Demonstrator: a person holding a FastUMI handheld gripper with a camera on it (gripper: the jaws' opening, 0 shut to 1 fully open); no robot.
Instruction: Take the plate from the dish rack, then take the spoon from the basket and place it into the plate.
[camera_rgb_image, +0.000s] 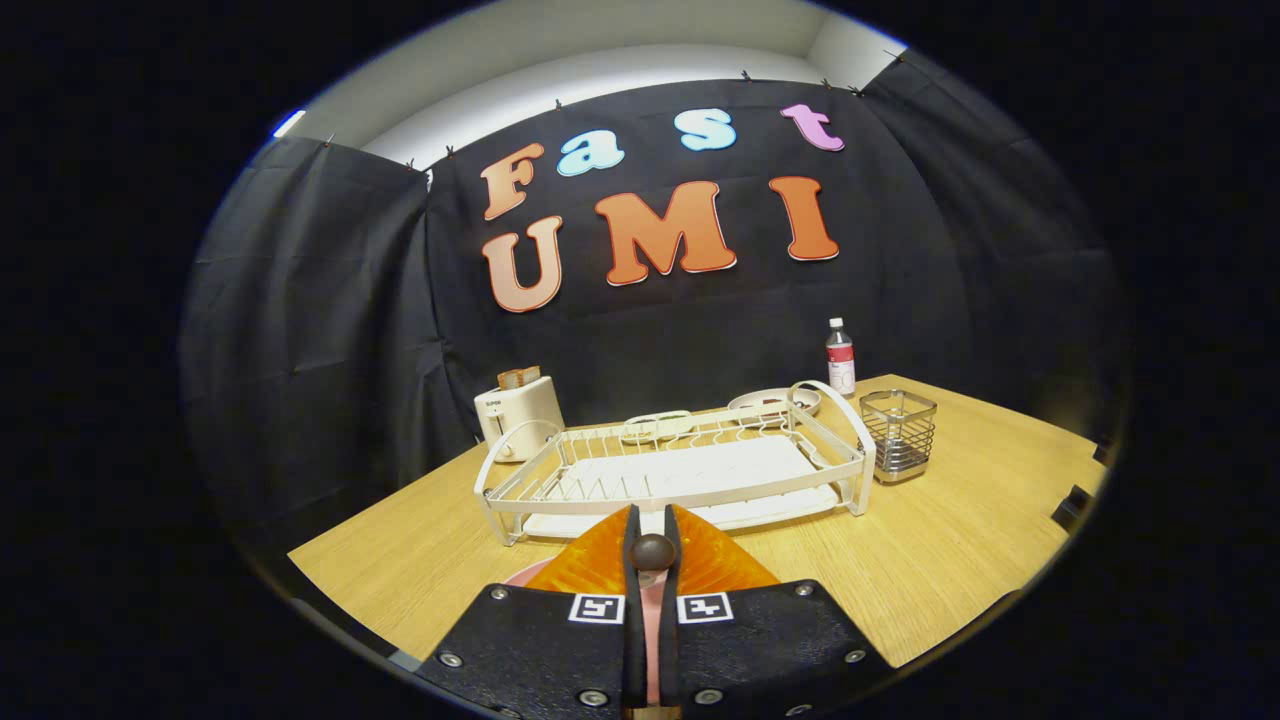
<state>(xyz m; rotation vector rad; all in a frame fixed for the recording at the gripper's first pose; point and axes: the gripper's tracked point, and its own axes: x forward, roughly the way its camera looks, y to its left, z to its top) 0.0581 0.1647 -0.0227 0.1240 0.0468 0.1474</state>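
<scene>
Hand-held gripper (652, 520): fingers drawn close together, clamped on a dark rounded handle end, judged to be the spoon (652, 551).

Plate (520, 577): pink rim showing just under and between the fingers, on the table (950, 560) in front of the dish rack; apparently already taken out.

Dish rack (672, 470): white wire frame just beyond the fingers, slots empty, a white tray beneath.

Basket (899, 435): metal mesh, just right of the rack, nothing visible standing in it.

Further items: toaster (518, 415) left of the rack; a dish (774, 402) and a bottle (840, 357) behind it.

Progress, as judged: plate out, spoon in grasp above the plate. Remaining: lower and release the spoon onto the plate.
</scene>
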